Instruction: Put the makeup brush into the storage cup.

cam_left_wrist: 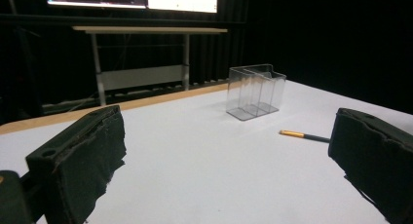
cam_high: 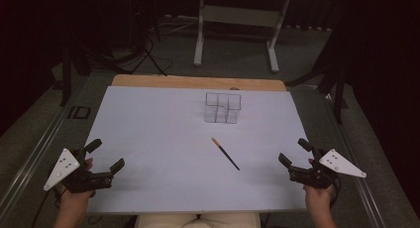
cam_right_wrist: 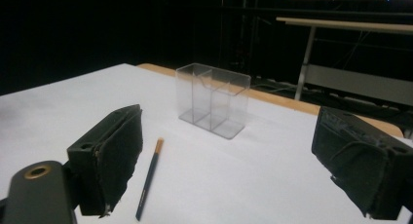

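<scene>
Resting flat on the white sheet (cam_high: 163, 139) that covers the table: one pencil (cam_high: 226, 154), dark shaft with an orange-gold end, lying on a slant right of centre, that end pointing toward the far side. Touched by nothing.

Item two: clear box (cam_high: 223, 107), see-through plastic with inner dividers (several compartments, exact count hard to read), standing upright on the sheet beyond the pencil, near it but apart.

Item three: left gripper (cam_high: 104, 159), held in the person's left hand (cam_high: 74, 198) at the near left corner of the sheet. Jaws spread wide, nothing between them. In the left gripper view the pencil (cam_left_wrist: 303, 135) lies just off the inner edge of one jaw, partly hidden behind it, with the box (cam_left_wrist: 255, 91) farther back.

Item four: right gripper (cam_high: 295, 152), held in the right hand (cam_high: 319, 198) at the near right edge. Jaws likewise wide apart and empty. In the right gripper view the pencil (cam_right_wrist: 150, 177) lies on the sheet just beside one jaw, apart from it; the box (cam_right_wrist: 213, 100) stands beyond.

Both grippers sit well apart from pencil and box.

Background: bare wooden table edge (cam_high: 198, 82) past the sheet; white desk frame (cam_high: 237, 25) on the dark floor behind.
</scene>
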